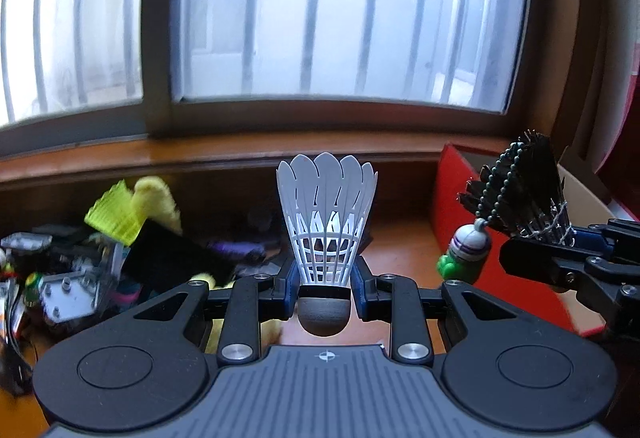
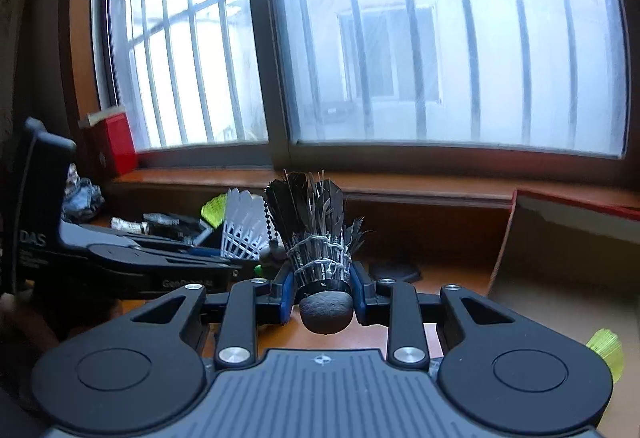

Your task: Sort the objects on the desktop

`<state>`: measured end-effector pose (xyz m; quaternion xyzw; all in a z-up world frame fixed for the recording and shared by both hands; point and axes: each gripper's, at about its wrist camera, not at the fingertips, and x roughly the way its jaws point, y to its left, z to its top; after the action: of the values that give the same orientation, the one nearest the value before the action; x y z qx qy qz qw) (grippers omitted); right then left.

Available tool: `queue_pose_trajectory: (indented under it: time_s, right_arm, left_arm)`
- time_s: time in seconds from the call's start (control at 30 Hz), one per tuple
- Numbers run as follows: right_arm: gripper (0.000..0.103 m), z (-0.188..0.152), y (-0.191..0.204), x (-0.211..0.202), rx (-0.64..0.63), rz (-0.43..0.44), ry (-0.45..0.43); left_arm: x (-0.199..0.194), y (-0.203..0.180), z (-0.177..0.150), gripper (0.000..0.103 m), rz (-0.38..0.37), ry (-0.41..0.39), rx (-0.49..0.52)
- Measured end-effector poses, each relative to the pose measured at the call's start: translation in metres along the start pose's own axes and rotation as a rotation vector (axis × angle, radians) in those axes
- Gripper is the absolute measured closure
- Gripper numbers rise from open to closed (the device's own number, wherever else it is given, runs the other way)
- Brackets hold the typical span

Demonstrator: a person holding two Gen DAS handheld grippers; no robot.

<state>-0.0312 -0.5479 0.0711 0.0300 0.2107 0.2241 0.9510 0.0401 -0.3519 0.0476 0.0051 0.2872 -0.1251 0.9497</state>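
Glossy wooden desk (image 1: 404, 238), white plastic shuttlecock (image 1: 326, 214), ragged black feather shuttlecock (image 2: 316, 230).

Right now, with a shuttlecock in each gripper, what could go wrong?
The charm dangling on a bead chain from the black shuttlecock in the right gripper could swing and snag the left gripper or the red box. The white shuttlecock is pinched only near its cork, so it may twist loose.

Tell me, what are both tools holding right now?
Left tool shut on white plastic shuttlecock. Right tool shut on black feather shuttlecock with dangling bead chain. Red cardboard box open nearby; nothing in the way.
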Motion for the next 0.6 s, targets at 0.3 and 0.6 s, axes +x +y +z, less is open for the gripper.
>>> queue_pose_trajectory:
  time_s: [0.3,0.6]
  right_arm:
    - [0.073,0.01,-0.035,-0.024,0.043,-0.029,-0.071]
    - [0.073,0.014,-0.07,-0.036,0.089,-0.131,-0.12]
  left_arm:
    - [0.007,-0.04,0.029,0.074,-0.046,-0.047,0.09]
    - [0.029,-0.087,0.061,0.074,-0.154,-0.088,0.179]
